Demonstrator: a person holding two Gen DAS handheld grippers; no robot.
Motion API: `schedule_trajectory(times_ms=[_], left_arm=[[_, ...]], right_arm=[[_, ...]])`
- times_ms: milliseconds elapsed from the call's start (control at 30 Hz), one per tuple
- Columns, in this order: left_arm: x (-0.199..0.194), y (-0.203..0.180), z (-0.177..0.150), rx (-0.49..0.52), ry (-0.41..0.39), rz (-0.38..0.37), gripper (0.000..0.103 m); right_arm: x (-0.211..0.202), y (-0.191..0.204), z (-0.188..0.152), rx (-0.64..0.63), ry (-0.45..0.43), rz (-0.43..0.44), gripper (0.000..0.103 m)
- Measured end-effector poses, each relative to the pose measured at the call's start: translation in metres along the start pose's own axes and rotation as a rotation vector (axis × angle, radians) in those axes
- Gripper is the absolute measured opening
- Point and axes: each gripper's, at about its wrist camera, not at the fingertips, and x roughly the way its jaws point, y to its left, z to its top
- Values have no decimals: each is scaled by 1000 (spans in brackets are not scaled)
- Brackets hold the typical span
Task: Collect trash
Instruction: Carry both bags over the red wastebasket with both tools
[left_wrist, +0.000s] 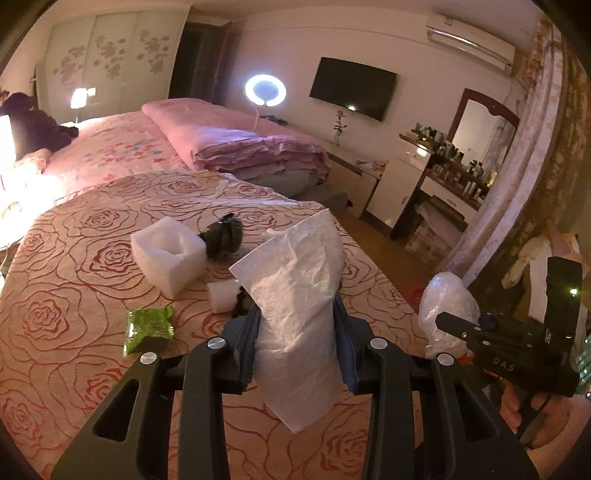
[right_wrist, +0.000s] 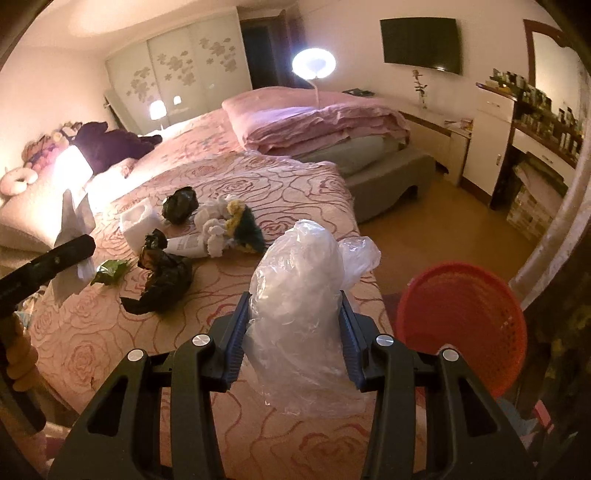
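Two light, soft pieces are already yours: the left gripper (left_wrist: 295, 328) pinches a limp white tissue (left_wrist: 299, 295), and the right gripper (right_wrist: 293, 325) squeezes a slippery crumpled clear plastic bag (right_wrist: 295, 295) above the bed's (right_wrist: 314, 192) near edge. Grip each mid-bulk so it won't slide out.

The left hand-held gripper (left_wrist: 297, 314) angles downward, its pads clamped on a white tissue (left_wrist: 295, 295); the right hand-held gripper (right_wrist: 293, 314) tilts down likewise, jaws pinching a clear plastic bag (right_wrist: 295, 288); fingers (left_wrist: 513, 410) wrap the right handle.
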Motion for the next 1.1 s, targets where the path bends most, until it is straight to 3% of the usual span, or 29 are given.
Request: schedule_trajectory(times_ms=[700,1100], left_arm=[[34,-61,0,88,72,-93,34],[73,-118,2,215,128,-169,34]], right_arm=[[-28,-57,-6,130,-57,-122,43],[-29,-101,-9,210,-64,-190,43]])
